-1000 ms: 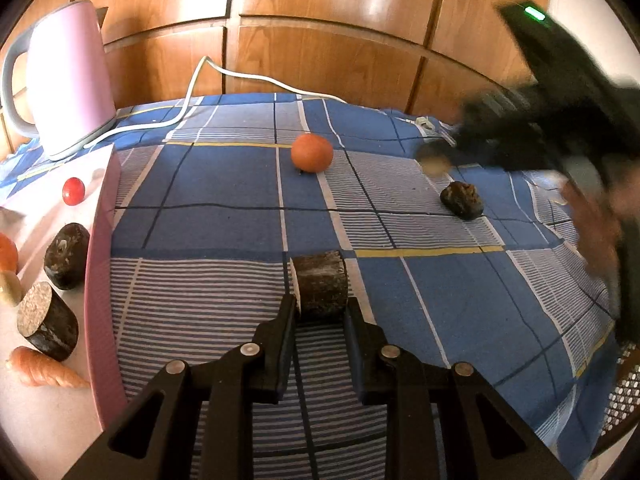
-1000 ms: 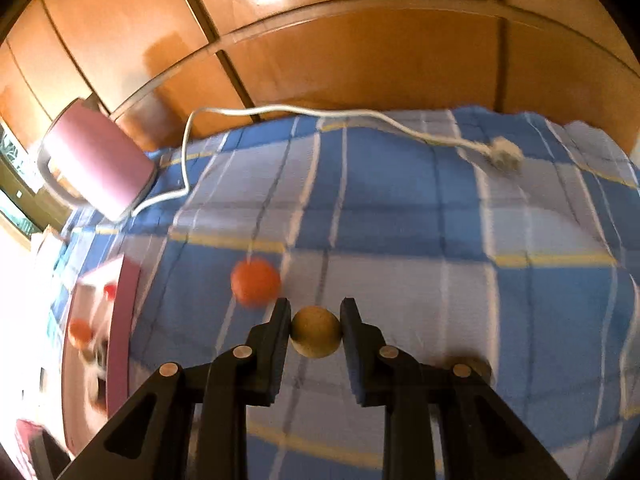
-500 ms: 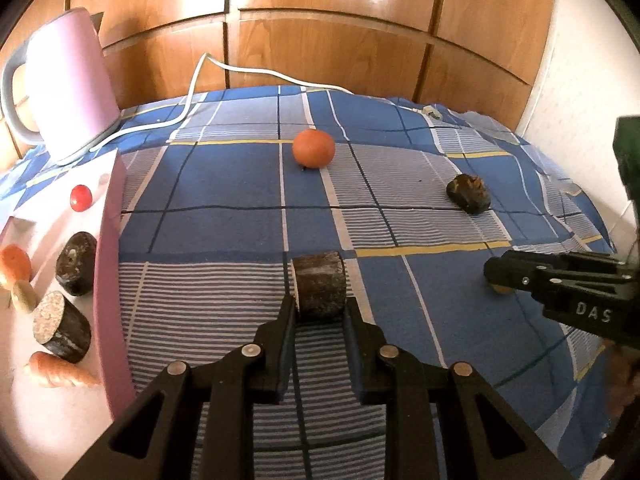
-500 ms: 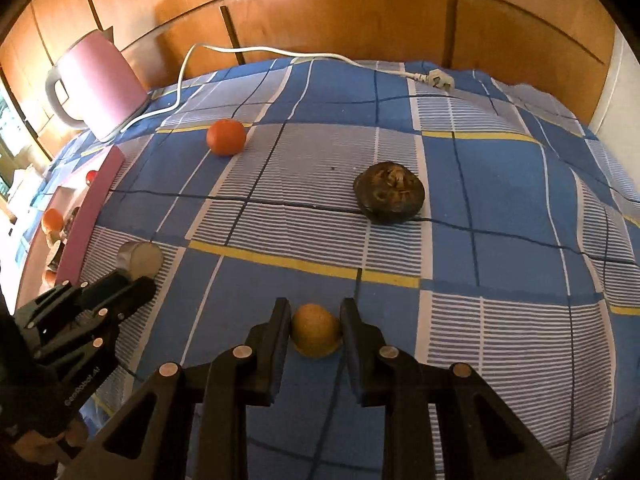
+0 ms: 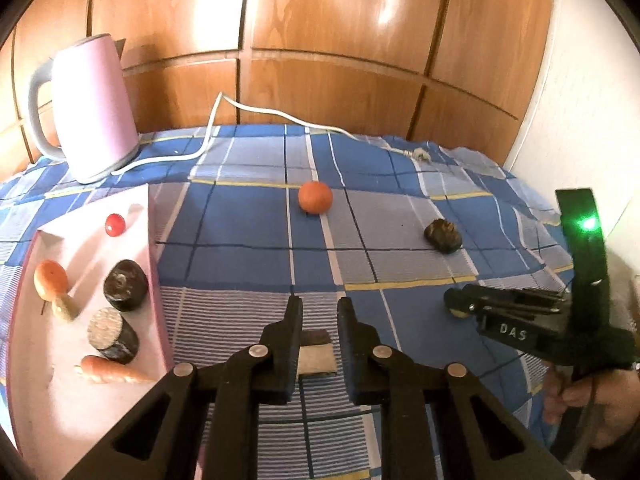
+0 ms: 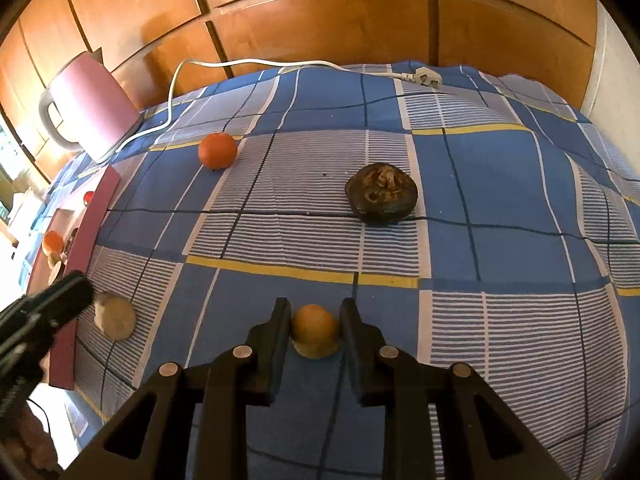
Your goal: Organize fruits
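My left gripper (image 5: 320,305) is shut on a dark stubby cylinder (image 5: 316,354) with a pale cut face, held just above the blue checked cloth. The right wrist view shows that same cylinder (image 6: 115,317) at the tip of the left gripper (image 6: 68,294). My right gripper (image 6: 314,306) is shut on a small yellow-orange round fruit (image 6: 314,330), low over the cloth; from the left view the right gripper (image 5: 456,307) is at the right. An orange fruit (image 5: 315,197) and a dark wrinkled fruit (image 5: 442,234) lie loose farther back.
A pink tray (image 5: 154,276) at the left holds a small red fruit (image 5: 115,224), two dark cylinders, a carrot (image 5: 110,372) and an orange piece. A pink kettle (image 5: 94,108) stands behind it, its white cord (image 5: 256,110) running to a plug. Wooden panels back the table.
The left gripper has risen with the cylinder, which now sits lower between its fingers, pale face showing. The right gripper carried the yellow fruit to the near right of the cloth, then held still.
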`<state>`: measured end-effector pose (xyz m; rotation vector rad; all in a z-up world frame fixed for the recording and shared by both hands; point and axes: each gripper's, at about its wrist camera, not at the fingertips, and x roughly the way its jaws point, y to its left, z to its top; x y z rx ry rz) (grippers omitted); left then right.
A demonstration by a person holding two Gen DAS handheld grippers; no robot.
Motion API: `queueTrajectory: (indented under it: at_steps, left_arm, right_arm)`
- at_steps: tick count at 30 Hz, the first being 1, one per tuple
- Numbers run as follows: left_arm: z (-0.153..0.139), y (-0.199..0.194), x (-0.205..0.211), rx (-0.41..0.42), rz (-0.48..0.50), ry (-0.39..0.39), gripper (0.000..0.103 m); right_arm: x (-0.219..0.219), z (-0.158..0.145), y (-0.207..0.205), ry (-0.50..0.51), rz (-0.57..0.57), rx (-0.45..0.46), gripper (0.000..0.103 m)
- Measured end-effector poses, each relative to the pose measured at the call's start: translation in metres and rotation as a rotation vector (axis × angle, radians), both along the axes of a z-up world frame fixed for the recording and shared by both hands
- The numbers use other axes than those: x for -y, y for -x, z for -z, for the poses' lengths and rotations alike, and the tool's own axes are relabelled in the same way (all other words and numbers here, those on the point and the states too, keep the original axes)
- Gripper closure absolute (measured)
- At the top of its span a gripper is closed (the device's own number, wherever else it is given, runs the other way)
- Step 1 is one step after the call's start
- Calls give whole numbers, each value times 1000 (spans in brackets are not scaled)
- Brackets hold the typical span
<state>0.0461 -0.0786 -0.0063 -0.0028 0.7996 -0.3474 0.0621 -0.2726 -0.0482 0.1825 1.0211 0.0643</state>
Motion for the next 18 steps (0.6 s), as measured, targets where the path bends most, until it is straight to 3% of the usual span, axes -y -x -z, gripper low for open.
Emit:
queueTrajectory:
  at_steps: [6, 11, 18]
  left_arm:
    - [2, -5, -6, -21, 13, 35, 95]
    - [3, -12, -17, -60, 32, 118, 96]
    - [0, -13, -28, -53, 42, 117, 97]
  right_arm:
    - [-1, 0, 0, 7, 5, 2, 77]
    - [0, 0, 2, 7, 10, 5, 77]
    - [0, 1, 2, 6, 6, 15, 78]
